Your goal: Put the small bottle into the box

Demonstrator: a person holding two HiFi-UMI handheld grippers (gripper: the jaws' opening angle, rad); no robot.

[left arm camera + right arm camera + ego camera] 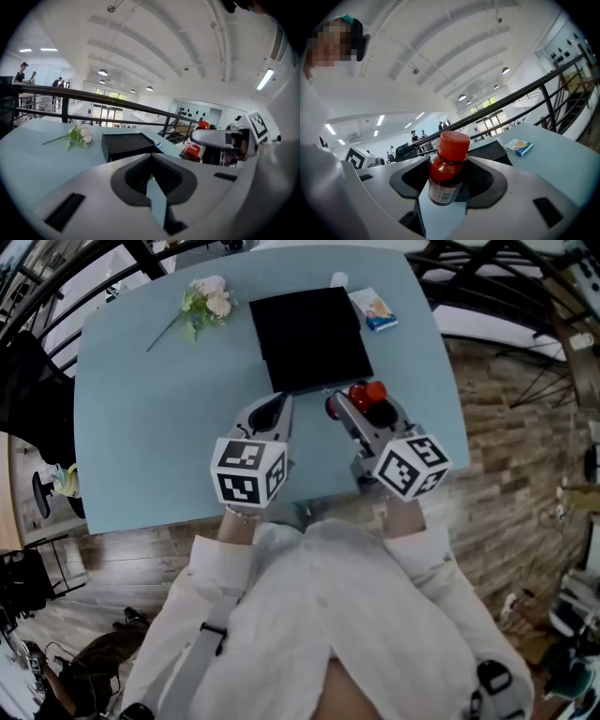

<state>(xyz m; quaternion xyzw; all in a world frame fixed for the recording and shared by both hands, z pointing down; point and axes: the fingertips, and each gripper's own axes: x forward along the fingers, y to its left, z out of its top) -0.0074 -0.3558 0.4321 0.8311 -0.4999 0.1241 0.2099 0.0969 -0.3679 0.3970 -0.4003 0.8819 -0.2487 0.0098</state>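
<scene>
- White shirt (319,615) of the person filled the bottom of the head view, both sleeves reaching toward the grippers.
- Right gripper (446,180) pinched the small bottle (447,164), red with a red cap, tilted between its jaws.
- That bottle was over the pale blue table (141,427), just beside the near right corner of the black box (309,334), outside it.
- Left gripper (151,161) held nothing, its jaws drawn together to a thin slit.
- Flower sprig (204,304) lay left of the box, a small packet (375,310) at its right.
</scene>
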